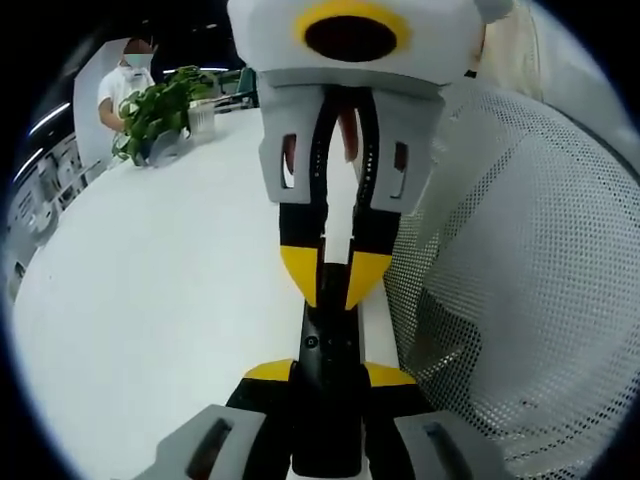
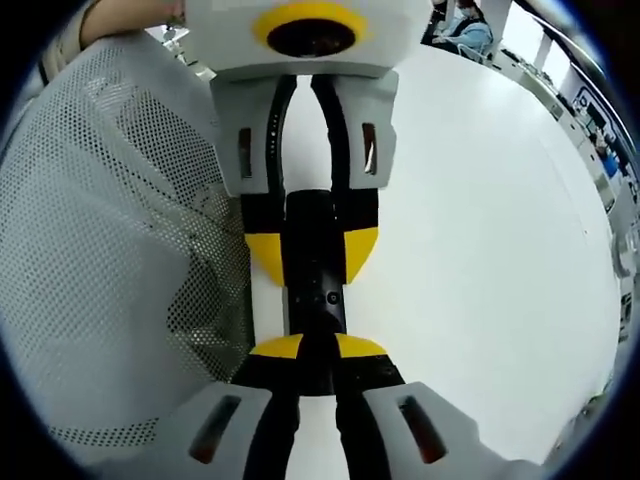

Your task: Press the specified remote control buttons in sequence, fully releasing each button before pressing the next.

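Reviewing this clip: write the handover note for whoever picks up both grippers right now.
Left gripper: shut on the near end of the black remote control, above the white table.
Right gripper: closed on the remote's opposite end; its tips face the left gripper's head-on.
A white mesh basket stands right beside the remote.
Done: remote is held between both grippers. Whether any button has been pressed cannot be told.
Left: the press sequence, releasing fully between presses.
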### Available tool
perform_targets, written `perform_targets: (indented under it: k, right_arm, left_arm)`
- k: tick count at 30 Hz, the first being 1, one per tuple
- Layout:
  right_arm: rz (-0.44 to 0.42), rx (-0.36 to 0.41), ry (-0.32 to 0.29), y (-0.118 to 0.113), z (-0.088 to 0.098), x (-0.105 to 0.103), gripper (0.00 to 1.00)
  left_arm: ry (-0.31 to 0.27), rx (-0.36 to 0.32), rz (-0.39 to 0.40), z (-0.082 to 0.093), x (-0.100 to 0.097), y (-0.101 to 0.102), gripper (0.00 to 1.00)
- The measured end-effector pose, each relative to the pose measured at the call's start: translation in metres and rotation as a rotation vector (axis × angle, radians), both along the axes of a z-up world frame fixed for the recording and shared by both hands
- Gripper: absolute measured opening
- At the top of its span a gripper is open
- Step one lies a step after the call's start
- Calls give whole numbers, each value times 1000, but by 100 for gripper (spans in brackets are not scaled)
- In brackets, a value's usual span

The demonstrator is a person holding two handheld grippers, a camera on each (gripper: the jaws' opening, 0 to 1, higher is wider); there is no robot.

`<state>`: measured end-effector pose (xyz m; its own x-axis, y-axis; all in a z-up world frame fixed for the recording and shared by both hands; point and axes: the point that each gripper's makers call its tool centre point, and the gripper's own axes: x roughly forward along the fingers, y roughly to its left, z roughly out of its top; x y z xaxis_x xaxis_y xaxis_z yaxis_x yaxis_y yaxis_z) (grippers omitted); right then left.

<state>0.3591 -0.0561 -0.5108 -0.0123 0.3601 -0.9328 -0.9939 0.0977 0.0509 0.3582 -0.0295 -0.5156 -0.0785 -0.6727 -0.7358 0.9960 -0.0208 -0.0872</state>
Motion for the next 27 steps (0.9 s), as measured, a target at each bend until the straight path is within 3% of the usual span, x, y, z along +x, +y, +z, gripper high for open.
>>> perform_targets:
  k: [20,25,27]
  right_arm:
    - [7,-74,-4,-2,-2,0,8]
    - [-75,-32,38,-2,-1,0,8]
    - [-65,-19,25,-4,-1,0,8]
  left_arm:
    - [-3,5,-5,0,0,-1,24]
    - [-3,6,-6,0,0,-1,24]
    - [-3,6,-6,0,0,-1,24]
